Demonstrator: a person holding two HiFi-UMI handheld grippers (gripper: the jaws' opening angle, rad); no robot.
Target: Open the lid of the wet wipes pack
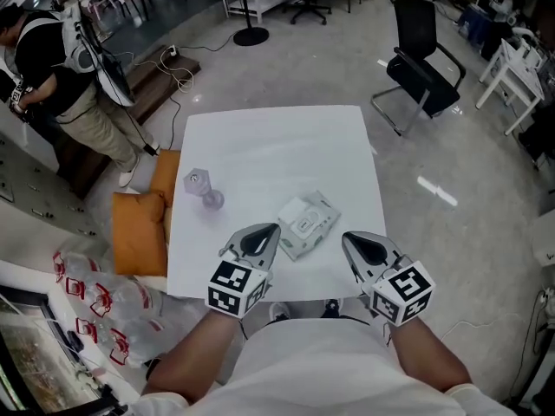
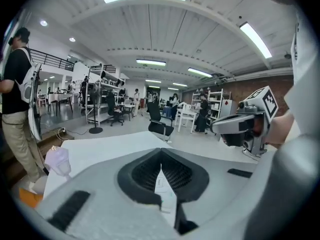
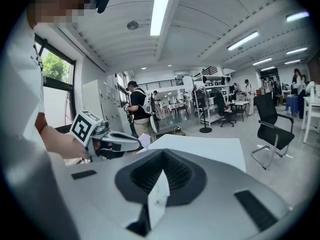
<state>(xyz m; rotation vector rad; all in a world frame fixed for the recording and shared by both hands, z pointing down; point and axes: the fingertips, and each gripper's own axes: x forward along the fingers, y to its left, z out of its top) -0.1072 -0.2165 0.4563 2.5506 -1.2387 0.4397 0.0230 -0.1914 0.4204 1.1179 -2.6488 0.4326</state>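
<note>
Office chairs and shelves are standing around a white table (image 1: 260, 137). On it, the wet wipes pack (image 1: 306, 222) is lying flat near the front edge, with its lid facing up. A small clear thing (image 1: 202, 189) is sitting to its left. The left gripper (image 1: 273, 229) and the right gripper (image 1: 347, 237) are hanging in the air on either side of the pack. Both are squeezing their jaws together on nothing.
</note>
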